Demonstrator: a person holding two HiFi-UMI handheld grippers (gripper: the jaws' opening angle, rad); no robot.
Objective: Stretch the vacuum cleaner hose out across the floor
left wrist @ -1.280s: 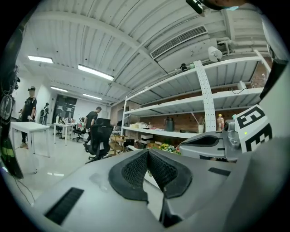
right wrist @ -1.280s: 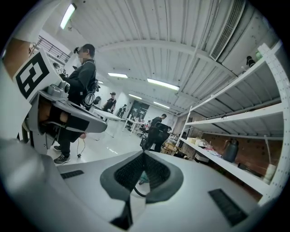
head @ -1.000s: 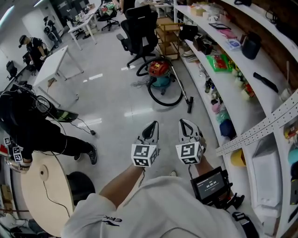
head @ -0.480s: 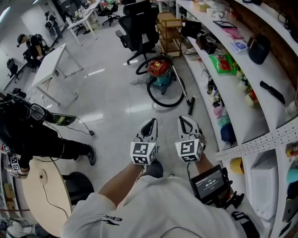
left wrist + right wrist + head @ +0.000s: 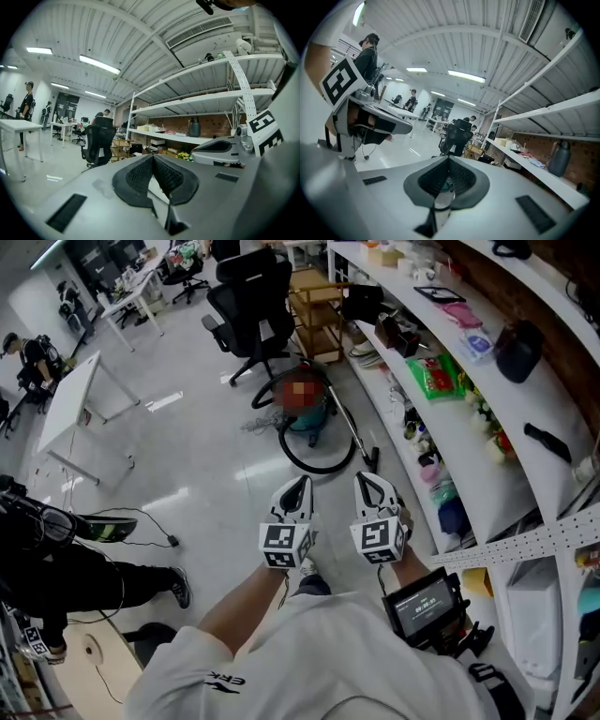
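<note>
Pale glossy floor (image 5: 206, 456) is filling this workshop, with long white shelving (image 5: 487, 418) running down the right side and a black office chair (image 5: 246, 310) sitting at the far end. Just in front of that chair the vacuum cleaner (image 5: 317, 416) is waiting, well ahead of the person. Its black hose (image 5: 314, 469) is lying in a loop on the near side of it — the wand (image 5: 354, 427) is angling down to a nozzle beside the foot of the shelving. Nothing is being stretched yet.

The risk ahead, as I'm reading it: a pull on that loop may be rolling the canister along instead of uncoiling the hose. The hose may also be catching on the chair base or a shelf post.

Both arms are reaching forward side by side, the left gripper (image 5: 300, 484) pointing about level and the right gripper (image 5: 369, 480) dipping slightly — and both pairs of jaws are sitting clenched on nothing.
</note>
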